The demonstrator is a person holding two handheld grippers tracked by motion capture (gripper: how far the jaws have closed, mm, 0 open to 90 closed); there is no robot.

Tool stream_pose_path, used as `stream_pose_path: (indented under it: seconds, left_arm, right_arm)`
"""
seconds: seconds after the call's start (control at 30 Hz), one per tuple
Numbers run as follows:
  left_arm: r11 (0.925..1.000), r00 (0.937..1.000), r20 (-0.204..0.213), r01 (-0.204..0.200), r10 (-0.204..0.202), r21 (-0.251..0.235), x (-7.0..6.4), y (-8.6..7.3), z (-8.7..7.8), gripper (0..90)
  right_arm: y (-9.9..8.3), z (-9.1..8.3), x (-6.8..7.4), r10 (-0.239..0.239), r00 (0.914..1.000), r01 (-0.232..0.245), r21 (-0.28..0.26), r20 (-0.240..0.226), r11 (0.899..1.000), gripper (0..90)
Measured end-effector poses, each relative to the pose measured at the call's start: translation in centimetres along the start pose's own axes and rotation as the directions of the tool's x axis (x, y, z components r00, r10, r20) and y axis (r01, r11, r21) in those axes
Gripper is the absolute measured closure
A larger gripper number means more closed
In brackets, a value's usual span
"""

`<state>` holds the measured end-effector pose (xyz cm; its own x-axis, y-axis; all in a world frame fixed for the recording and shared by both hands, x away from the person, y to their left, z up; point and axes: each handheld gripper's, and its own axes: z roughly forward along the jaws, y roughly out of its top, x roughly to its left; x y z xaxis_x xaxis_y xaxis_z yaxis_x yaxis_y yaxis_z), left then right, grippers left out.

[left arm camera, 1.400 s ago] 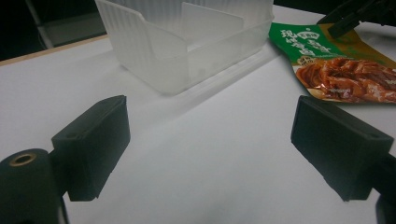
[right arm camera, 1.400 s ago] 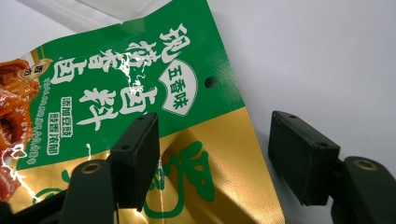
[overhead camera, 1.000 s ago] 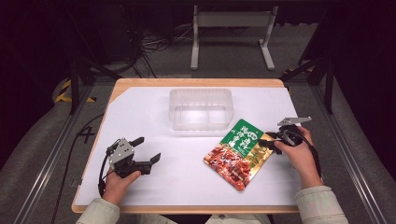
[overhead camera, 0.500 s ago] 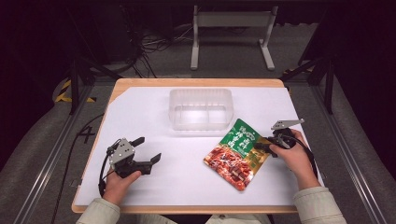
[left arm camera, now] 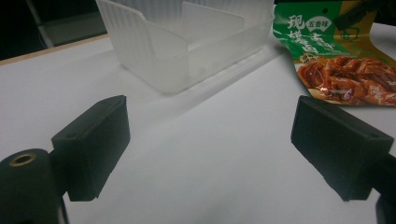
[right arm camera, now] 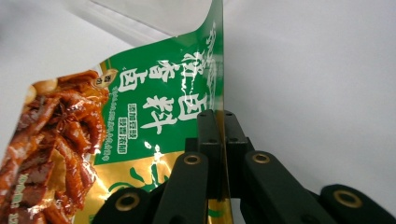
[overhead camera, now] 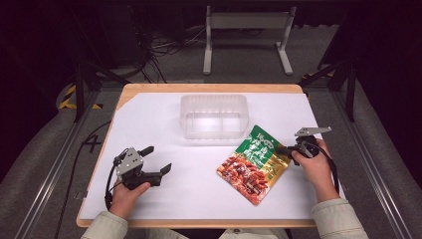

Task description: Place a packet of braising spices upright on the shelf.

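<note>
Snack pouch [overhead camera: 255,162] lies flat on white table cover [overhead camera: 149,114], right of centre, just in front of clear plastic bin [overhead camera: 214,115]
Right gripper [overhead camera: 287,149] clamped on pouch's right edge seam; left gripper [overhead camera: 157,159] jaws apart, idle
Judged light, floppy, slick foil; seam is best hold
Bin mouth open, open room around it

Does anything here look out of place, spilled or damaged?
Nothing stands out. The snack packet looks sealed and whole, held by its edge in the right gripper. The plastic box stands upright with nothing in it.
</note>
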<state>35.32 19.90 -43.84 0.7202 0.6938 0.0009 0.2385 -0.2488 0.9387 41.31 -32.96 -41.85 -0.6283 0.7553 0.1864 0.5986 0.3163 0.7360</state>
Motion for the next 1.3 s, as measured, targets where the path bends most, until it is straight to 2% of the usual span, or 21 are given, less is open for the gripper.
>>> stream_pose_path:
  seconds: [0.17, 0.27, 0.57, 0.7, 0.87, 1.13, 1.23, 1.3]
  left_arm:
    - [0.9999, 0.9999, 0.004, 0.011, -0.011, -0.001, -0.1, 0.0, 0.0, 12.6]
    - [1.0000, 1.0000, 0.002, 0.000, 0.000, -0.002, 0.0, 0.0, 0.0, 12.6]
    - [1.0000, 1.0000, 0.005, -0.003, 0.003, -0.001, -0.1, 0.0, 0.1, 12.6]
    - [1.0000, 1.0000, 0.004, 0.003, -0.003, 0.000, -0.1, 0.0, 0.1, 12.6]
    - [1.0000, 1.0000, 0.004, -0.005, 0.005, 0.007, -0.1, 0.0, 0.2, 12.6]
    - [1.0000, 1.0000, 0.001, 0.000, 0.000, -0.001, -0.2, 0.1, 0.2, 12.6]
    - [1.0000, 1.0000, 0.002, -0.002, 0.002, 0.002, -0.1, 0.0, 0.3, 12.6]
    - [1.0000, 1.0000, 0.003, -0.001, 0.001, 0.001, -0.1, 0.0, 0.3, 12.6]
  right_arm:
    - [0.4, -1.5, 0.3, 0.029, 0.9991, -0.030, -0.033, -0.031, 0.999, 90.0]
    - [0.6, -2.5, 0.7, 0.045, 0.9976, -0.048, -0.058, -0.052, 0.997, 90.0]
    - [1.4, -4.3, 1.9, 0.024, 0.9971, -0.032, -0.108, -0.072, 0.994, 90.0]
    - [2.2, -5.5, 2.8, 0.009, 0.9938, -0.025, -0.144, -0.111, 0.989, 90.0]
    - [3.1, -6.9, 4.2, -0.021, 0.9857, -0.009, -0.178, -0.167, 0.984, 90.0]
    - [4.3, -8.5, 6.3, -0.079, 0.9640, 0.021, -0.224, -0.254, 0.974, 90.0]
    - [4.7, -9.0, 6.7, -0.091, 0.9585, 0.027, -0.231, -0.270, 0.973, 90.0]
    - [5.0, -9.2, 7.0, -0.100, 0.9578, 0.036, -0.233, -0.269, 0.972, 90.0]
